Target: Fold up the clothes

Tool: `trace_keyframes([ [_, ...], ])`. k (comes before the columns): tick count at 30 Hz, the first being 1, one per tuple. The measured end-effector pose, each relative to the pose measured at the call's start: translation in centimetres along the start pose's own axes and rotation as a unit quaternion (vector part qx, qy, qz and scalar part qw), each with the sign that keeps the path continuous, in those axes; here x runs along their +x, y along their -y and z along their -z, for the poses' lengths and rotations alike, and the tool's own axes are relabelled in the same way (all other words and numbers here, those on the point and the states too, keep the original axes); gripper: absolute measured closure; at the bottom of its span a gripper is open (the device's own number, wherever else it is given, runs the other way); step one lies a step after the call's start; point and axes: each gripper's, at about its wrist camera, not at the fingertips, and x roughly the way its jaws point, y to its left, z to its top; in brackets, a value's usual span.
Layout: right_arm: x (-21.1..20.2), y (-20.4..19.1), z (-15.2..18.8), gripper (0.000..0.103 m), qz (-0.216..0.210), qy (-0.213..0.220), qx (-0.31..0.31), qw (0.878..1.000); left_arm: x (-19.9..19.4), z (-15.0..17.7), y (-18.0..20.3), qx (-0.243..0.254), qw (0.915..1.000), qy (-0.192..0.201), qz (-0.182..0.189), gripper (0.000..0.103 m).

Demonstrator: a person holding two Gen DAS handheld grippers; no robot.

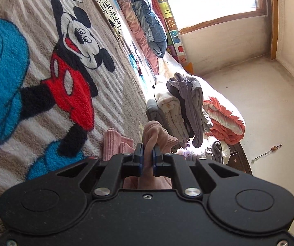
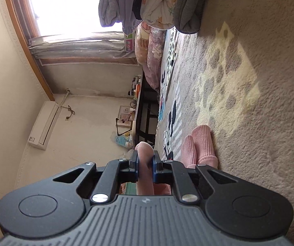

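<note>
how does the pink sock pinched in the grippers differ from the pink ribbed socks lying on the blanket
The pink sock pinched in the grippers is lifted and bunched, clamped by the right gripper and, apparently the same sock, the left gripper. The pink ribbed socks lying on the blanket rest flat, side by side, ungripped. All are pink knit.

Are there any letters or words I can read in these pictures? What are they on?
"U": on the colourful alphabet mat standing by the window.
Other squares on that mat: too blurred to read.
Black marks on the white and yellow blanket patch: not readable.
Sticker on the air conditioner: too small.
</note>
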Motion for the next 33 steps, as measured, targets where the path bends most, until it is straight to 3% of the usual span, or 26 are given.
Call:
trace_keyframes([
  [8,2.0,-1.7,-1.4,0.089,0.059,-0.023,-0.087,0.994,0.6,-0.3,-1.4,-0.039,0.9990,-0.007,-0.019,0.097],
  [15,1.5,-0.2,-1.6,0.089,0.068,-0.021,-0.063,0.996,1.3,-0.4,-1.7,-0.042,0.9982,-0.016,-0.038,0.097],
  [19,1.5,0.1,-1.7,0.085,0.070,-0.017,-0.056,0.996,1.3,-0.4,-0.4,0.000,0.9982,-0.004,-0.059,0.096],
  [21,1.5,0.1,-1.8,0.083,0.076,-0.010,-0.059,0.995,1.2,-0.2,0.6,0.037,0.9965,0.006,-0.074,0.088],
  [22,1.3,0.0,-1.7,0.078,0.079,-0.003,-0.064,0.995,1.1,-0.1,1.1,0.054,0.9949,0.011,-0.084,0.082],
  [25,0.5,-1.2,-1.7,0.068,0.092,0.025,-0.103,0.990,0.4,0.1,2.7,0.106,0.9881,0.036,-0.106,0.081],
  [28,0.1,-3.9,-0.9,0.067,0.132,0.047,-0.184,0.973,-0.5,0.6,4.3,0.164,0.9768,0.069,-0.120,0.081],
  [30,0.2,-6.4,0.4,0.067,0.155,0.048,-0.268,0.950,-0.4,1.1,5.2,0.199,0.9737,0.068,-0.088,0.081],
  [33,1.0,-9.0,2.5,0.067,0.152,0.016,-0.375,0.914,1.7,2.0,6.3,0.264,0.9593,0.049,-0.087,0.081],
])
